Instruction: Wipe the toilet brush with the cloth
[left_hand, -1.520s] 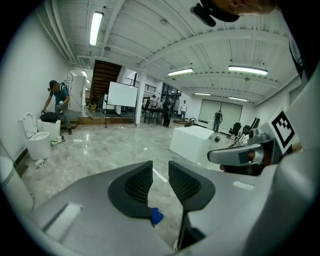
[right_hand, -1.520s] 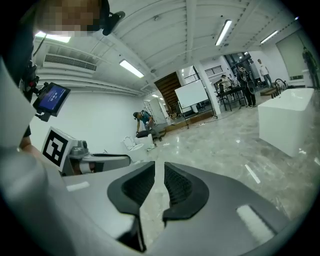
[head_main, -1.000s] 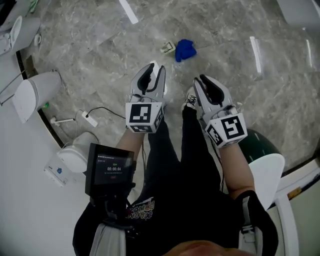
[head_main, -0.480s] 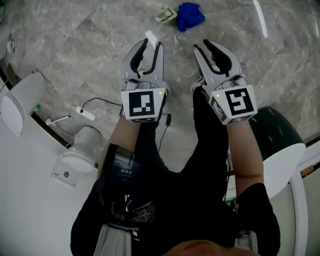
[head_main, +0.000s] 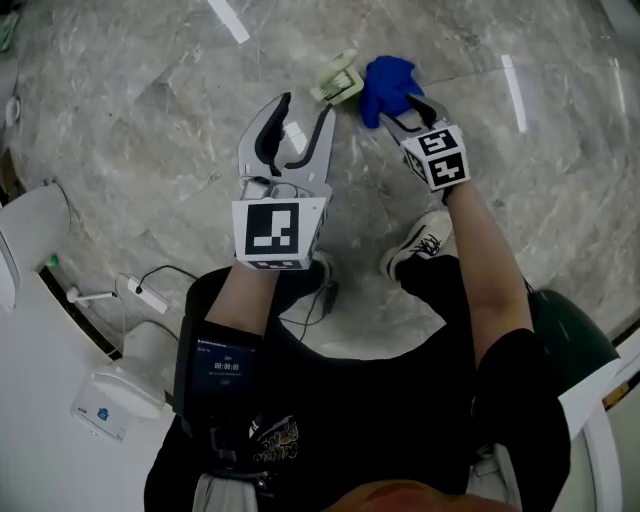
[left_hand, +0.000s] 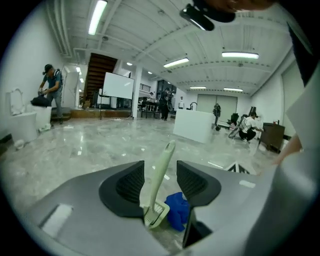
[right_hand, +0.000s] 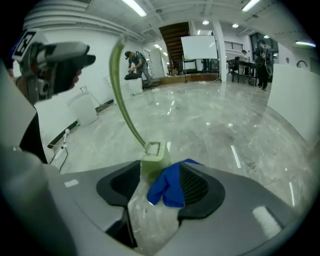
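Left claw (head_main: 306, 106) and right claw (right_hand: 161, 182) had just been opened and were found spread. Pale green plastic toilet brush (head_main: 338, 82) was seen ungripped between left jaws, crumpled blue cloth (head_main: 386, 84) between right, on grey marble floor (head_main: 150, 120).

Blue cloth (head_main: 386, 84), pale green toilet brush (head_main: 337, 82), grey veined marble floor (head_main: 150, 120), black-and-white marker cube (head_main: 279, 228) on left tongs (head_main: 306, 105).

head: steep down | gripper views: low, forward | shared: cloth (head_main: 385, 85)
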